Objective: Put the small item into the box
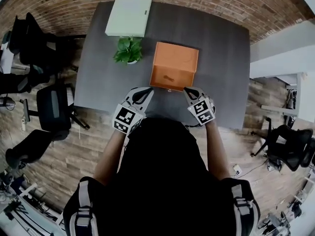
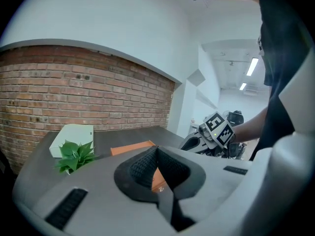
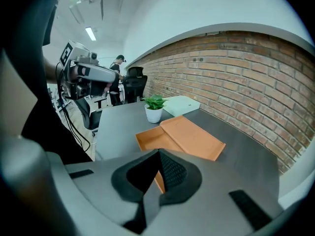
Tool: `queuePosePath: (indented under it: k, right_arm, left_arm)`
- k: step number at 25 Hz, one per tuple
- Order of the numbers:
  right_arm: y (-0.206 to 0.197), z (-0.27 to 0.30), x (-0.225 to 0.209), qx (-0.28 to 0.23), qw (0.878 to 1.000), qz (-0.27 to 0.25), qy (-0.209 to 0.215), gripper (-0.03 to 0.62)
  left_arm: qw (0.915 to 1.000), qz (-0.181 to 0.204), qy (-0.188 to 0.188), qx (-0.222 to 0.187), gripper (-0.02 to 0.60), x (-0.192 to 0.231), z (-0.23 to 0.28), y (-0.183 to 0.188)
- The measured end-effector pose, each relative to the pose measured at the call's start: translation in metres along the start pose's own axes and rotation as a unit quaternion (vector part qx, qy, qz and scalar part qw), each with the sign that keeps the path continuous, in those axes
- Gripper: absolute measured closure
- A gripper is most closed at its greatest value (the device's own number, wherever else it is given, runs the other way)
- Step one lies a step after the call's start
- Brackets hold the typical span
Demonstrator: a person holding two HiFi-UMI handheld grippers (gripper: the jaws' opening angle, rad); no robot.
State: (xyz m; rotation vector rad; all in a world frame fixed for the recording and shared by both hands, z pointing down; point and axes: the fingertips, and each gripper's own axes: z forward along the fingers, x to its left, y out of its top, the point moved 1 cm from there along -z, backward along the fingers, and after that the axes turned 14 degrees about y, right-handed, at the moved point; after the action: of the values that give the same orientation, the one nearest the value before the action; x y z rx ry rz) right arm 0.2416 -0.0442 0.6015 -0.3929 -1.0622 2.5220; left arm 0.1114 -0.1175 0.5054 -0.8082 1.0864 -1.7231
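Left hand-held gripper [image 1: 146, 91] and right hand-held gripper [image 1: 188, 90], both pressed together; one orange box [image 1: 177, 58].

The left gripper [image 1: 146, 91] and right gripper [image 1: 189, 91] are pale grey with black, finely ribbed pads [image 2: 140, 168]. Each carries a cube [image 1: 127, 118] of black-and-white square markers. Just beyond the fingertips the box [image 1: 174, 63] is plain orange, with a small dark item [image 1: 169, 77] inside. The table [image 1: 224, 53] is dark grey. Farther past the left fingers are a green plant [image 1: 128, 48], its white pot [image 3: 153, 114] and a pale greenish-white case [image 1: 129, 14]. The wall [image 3: 236, 77] is red-brown brick.
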Motion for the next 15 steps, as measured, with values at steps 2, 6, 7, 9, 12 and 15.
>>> queuePosePath:
  k: [2,6,7,9,12,15]
  right_arm:
    - [0.001,-0.004,0.005,-0.002,1.0,0.004,-0.009,0.569]
    - [0.003,-0.008,0.018,-0.005,1.0,0.01,-0.025,0.569]
    - [0.003,-0.008,0.021,-0.003,1.0,0.01,-0.028,0.569]
    - [0.005,-0.009,0.025,-0.002,0.999,0.011,-0.034,0.569]
    - [0.009,-0.011,0.034,-0.009,0.999,0.011,-0.045,0.569]
    - [0.012,-0.012,0.039,-0.025,0.998,0.021,-0.053,0.569]
  left_arm:
    - [0.9999,0.004,-0.01,-0.004,0.558,0.0,0.0,0.001]
    - [0.9994,0.015,-0.031,-0.007,0.558,0.002,-0.004,-0.002]
    - [0.9992,0.016,-0.036,-0.008,0.558,0.002,-0.004,-0.003]
    - [0.9988,0.013,-0.045,-0.009,0.558,0.003,-0.004,-0.003]
    - [0.9983,0.003,-0.056,-0.014,0.558,0.006,-0.007,-0.003]
    - [0.9977,0.01,-0.065,-0.02,0.558,0.006,-0.005,-0.003]
